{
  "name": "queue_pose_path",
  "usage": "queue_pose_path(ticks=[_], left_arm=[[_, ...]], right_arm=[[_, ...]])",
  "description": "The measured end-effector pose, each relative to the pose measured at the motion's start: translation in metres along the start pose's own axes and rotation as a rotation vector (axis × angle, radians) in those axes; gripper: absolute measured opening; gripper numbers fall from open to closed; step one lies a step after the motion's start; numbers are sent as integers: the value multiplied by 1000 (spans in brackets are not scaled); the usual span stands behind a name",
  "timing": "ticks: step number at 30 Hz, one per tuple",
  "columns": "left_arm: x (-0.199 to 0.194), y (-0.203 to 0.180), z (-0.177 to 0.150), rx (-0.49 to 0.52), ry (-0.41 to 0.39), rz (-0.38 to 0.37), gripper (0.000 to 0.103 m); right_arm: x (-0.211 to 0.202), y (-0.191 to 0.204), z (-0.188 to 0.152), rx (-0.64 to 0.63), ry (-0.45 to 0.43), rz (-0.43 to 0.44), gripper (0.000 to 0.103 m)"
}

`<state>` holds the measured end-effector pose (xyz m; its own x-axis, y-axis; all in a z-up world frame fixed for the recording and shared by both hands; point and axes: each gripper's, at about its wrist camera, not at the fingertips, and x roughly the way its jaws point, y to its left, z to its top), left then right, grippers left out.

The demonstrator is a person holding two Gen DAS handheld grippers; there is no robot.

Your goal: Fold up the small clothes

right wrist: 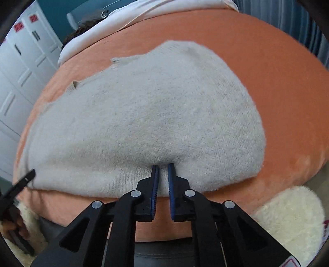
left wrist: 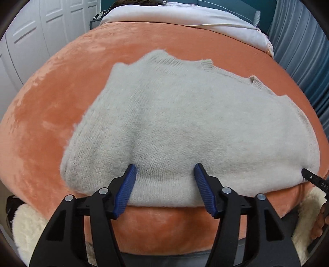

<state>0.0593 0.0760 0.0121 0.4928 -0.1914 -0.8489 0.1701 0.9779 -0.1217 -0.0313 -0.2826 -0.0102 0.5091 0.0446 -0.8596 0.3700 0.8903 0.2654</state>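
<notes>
An orange blanket (left wrist: 61,86) covers the bed beside white closet doors (left wrist: 26,41).

Sweater (left wrist: 185,123) near hem hid the orange blanket (left wrist: 51,102) beneath; right gripper (right wrist: 163,167) tips sat buried in knit, grip unclear; dark-haired figure (right wrist: 82,30) under white sheet cut off by frame

The sweater (left wrist: 185,127) lies spread on the blanket (left wrist: 41,127), its near edge along the blanket's front edge and its neckline toward the far side. The left gripper (left wrist: 165,167) sits at the sweater's near edge left of the middle, and the right gripper (right wrist: 163,165) at the same edge further right. Behind the blanket lies a sheet (left wrist: 185,16); closet doors (left wrist: 37,32) stand to the left, a curtain (left wrist: 304,51) to the right.
</notes>
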Motion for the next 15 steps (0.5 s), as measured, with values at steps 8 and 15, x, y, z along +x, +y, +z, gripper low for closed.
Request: queue_pose_path(ticks=[8,15], left_arm=[[-4,-8,-5,13,-18,25,60],[-34,5,25,-68,-69,-42,59]], right_arm=[[-7,-21,18,34,-23,-126,5],[-37,3,35,48,-110,-32,20]])
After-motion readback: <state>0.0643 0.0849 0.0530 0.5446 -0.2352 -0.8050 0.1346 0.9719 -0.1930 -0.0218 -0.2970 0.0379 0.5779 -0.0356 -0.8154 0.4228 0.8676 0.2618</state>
